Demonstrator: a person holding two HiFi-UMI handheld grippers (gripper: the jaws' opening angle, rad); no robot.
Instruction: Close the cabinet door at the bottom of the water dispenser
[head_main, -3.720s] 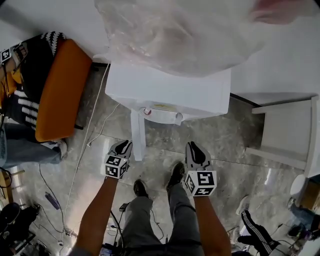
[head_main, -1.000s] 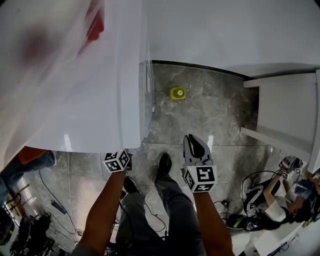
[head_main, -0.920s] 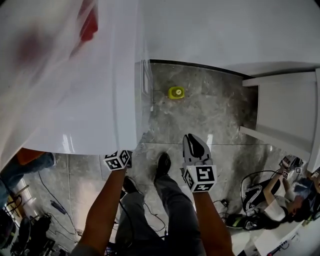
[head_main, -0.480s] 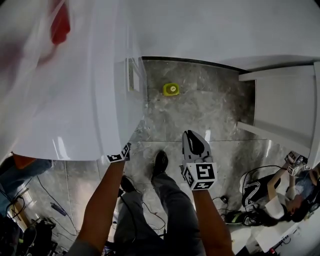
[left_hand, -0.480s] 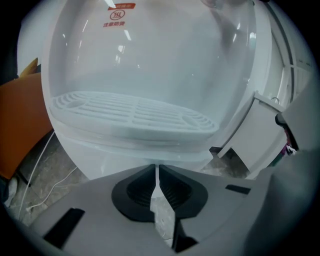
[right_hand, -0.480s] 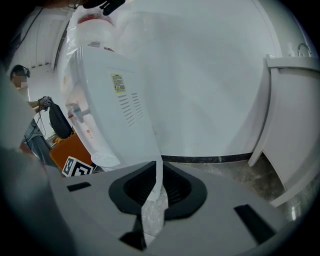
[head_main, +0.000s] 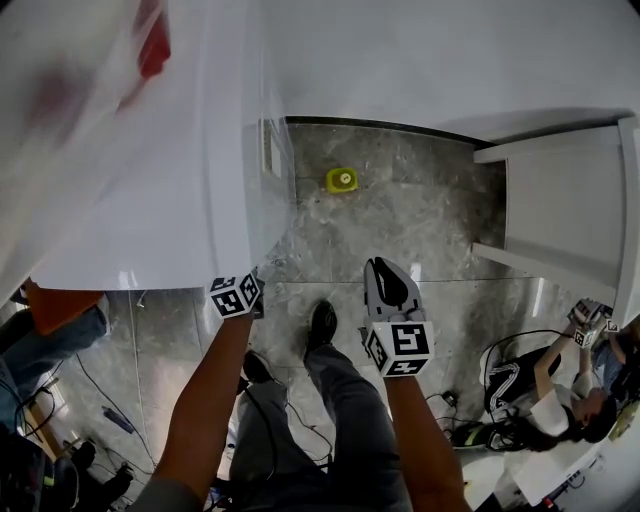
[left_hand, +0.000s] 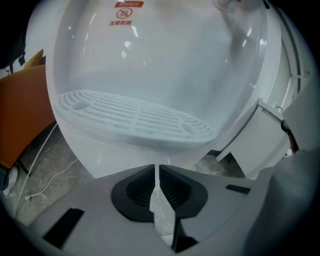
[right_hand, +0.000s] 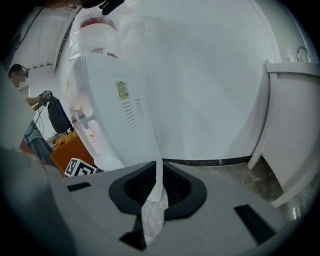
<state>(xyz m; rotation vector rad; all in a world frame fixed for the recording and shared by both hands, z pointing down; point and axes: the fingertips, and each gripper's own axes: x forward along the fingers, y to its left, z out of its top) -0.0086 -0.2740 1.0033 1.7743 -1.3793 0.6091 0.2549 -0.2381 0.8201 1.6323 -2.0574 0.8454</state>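
The white water dispenser (head_main: 150, 170), wrapped in clear plastic, fills the upper left of the head view. In the left gripper view its ribbed drip tray (left_hand: 135, 117) hangs just ahead, above a plain white lower front (left_hand: 120, 155). Low on the right a white panel (left_hand: 257, 142) juts out with a dark gap beside it; I cannot tell whether it is the cabinet door. My left gripper (left_hand: 156, 172) is shut and empty, close under the tray. Only its marker cube (head_main: 236, 295) shows from above. My right gripper (head_main: 388, 272) hangs shut over the floor, apart from the dispenser.
A small yellow object (head_main: 341, 179) lies on the grey stone floor by the wall. White furniture (head_main: 560, 215) stands at the right. An orange seat (left_hand: 22, 115) is left of the dispenser, with a white cable (left_hand: 50, 175) on the floor. A person (head_main: 560, 400) sits at lower right.
My left gripper has edged forward under the dispenser's front edge, and the view has drifted a little. The right gripper has stayed put.
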